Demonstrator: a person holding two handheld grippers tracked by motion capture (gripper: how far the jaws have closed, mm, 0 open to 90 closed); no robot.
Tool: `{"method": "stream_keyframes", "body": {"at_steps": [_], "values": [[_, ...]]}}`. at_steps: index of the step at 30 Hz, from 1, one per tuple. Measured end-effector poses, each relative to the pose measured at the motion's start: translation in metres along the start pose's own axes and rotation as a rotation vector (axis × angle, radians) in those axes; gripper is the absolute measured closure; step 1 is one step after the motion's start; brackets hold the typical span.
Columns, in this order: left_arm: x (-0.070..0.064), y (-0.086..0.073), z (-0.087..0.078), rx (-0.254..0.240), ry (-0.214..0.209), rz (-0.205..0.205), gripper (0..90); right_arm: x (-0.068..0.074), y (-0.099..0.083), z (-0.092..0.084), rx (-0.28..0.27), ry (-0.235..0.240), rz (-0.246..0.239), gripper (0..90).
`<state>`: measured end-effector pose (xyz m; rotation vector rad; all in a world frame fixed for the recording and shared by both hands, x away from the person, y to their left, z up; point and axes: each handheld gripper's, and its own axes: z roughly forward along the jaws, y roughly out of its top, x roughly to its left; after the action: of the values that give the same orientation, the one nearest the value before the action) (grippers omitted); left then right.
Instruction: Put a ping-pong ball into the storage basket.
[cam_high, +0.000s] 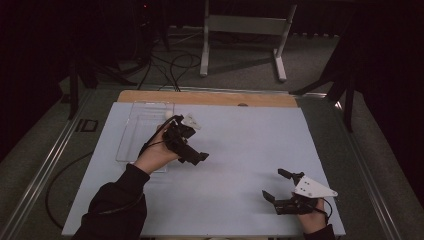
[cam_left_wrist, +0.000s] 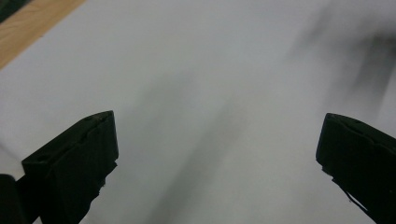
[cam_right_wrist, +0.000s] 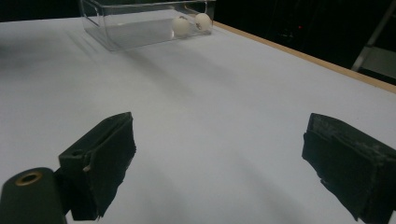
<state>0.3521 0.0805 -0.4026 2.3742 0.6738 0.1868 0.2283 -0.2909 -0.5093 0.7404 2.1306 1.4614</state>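
Both tongs released and empty: left gripper (cam_high: 192, 156) mid-table beside the clear tray (cam_high: 131, 135), two balls (cam_right_wrist: 181, 26) at the tray's 12 o'clock end, right gripper (cam_high: 278, 189) near the 5 o'clock edge, bare table (cam_high: 250, 140) between.

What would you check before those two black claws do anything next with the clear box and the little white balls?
1. Left gripper open with nothing between its jaws: ok.
2. Right gripper open with nothing between its jaws: ok.
3. Two white balls lie inside the clear tray, at one end: ok.
4. Clear tray sits flat on the white table: ok, as far as the right gripper view shows.
5. Left hand is beside the tray, its gripper near the balls' end: ok.
6. The two balls touching each other: cannot tell.
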Motion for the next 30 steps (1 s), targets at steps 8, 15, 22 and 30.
{"method": "stream_keyframes", "body": {"at_steps": [8,15,22,30], "values": [[-0.014,0.000,0.012,0.003,-0.020,0.035,0.2,0.000,0.000,0.000,-0.002,0.001,0.000,9.2],[-0.025,-0.001,0.019,0.014,-0.068,0.050,0.3,0.000,0.000,0.000,-0.001,0.001,0.000,9.2],[-0.038,-0.006,0.029,0.019,-0.113,0.073,0.2,0.000,0.000,0.000,-0.001,0.002,0.001,9.2],[-0.047,-0.014,0.037,0.002,-0.146,0.096,0.3,0.000,0.000,0.000,-0.004,0.005,0.003,9.2]]}}
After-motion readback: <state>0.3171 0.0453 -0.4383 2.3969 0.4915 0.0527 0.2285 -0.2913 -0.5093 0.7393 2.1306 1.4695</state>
